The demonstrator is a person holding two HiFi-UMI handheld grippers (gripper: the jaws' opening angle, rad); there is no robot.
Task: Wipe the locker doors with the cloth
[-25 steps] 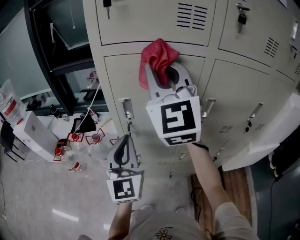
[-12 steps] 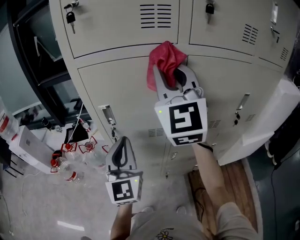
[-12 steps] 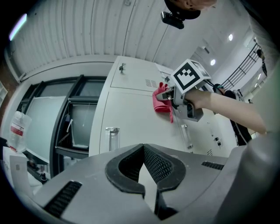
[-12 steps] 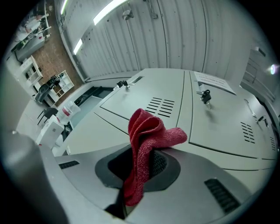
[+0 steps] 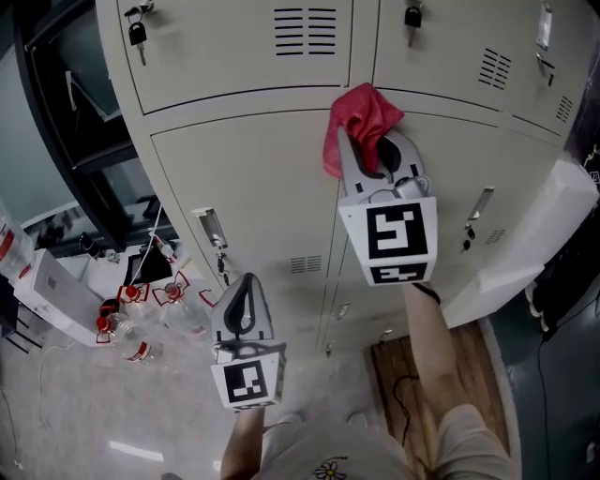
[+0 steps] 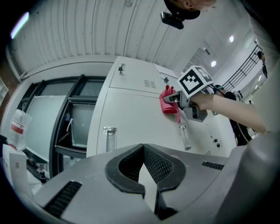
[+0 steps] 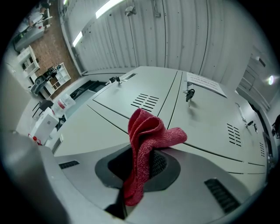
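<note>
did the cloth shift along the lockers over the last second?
Yes. The red cloth in the right claw slid rightward: it was below-left of the upper door's vent, and now it's below-right of it.

Head view: dim, cool, even indoor light; pale lockers [image 5: 262, 187] look flat grey, with soft shadows and dark corners. Both gripper views are fisheye, straight lines bowed, rims black. A ceiling strip light [image 7: 109, 6] glares white. Nearest foreground is blurred.
</note>
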